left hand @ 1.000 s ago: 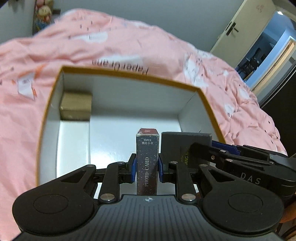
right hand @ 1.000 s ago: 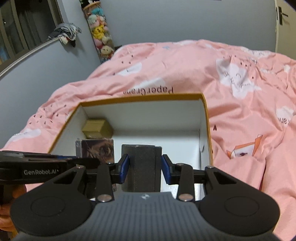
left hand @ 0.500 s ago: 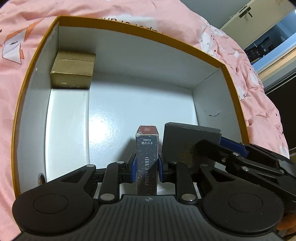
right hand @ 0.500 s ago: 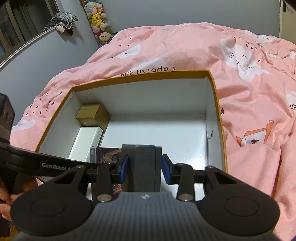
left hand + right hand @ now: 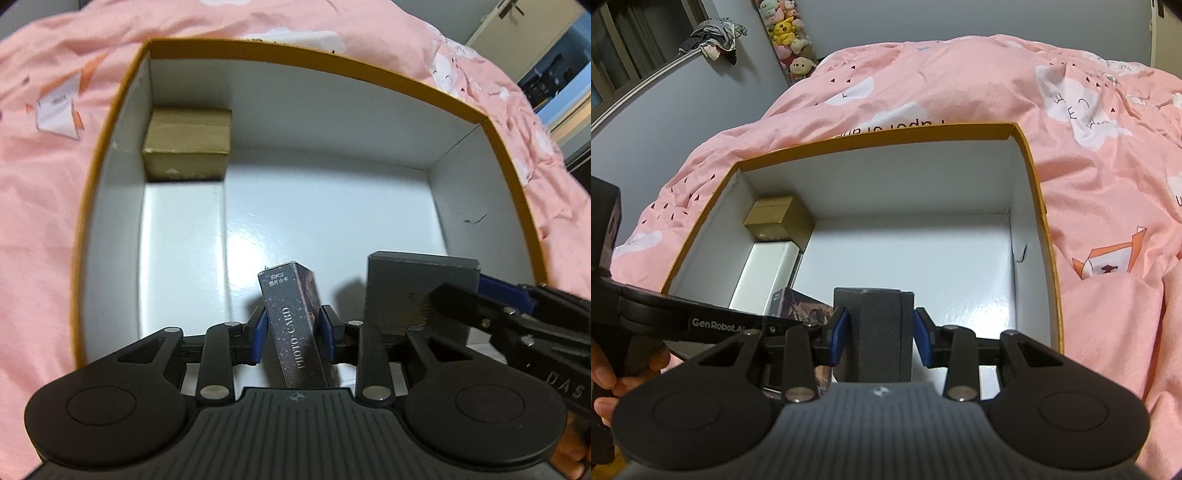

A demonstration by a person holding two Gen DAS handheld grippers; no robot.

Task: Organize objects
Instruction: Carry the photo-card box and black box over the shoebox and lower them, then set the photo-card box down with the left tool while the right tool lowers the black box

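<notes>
Tilted photo-card pack beside upright dark grey box.

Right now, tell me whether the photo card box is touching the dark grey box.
Apart. The left wrist view shows a strip of the carton's white floor between the photo card box and the dark grey box.
</notes>
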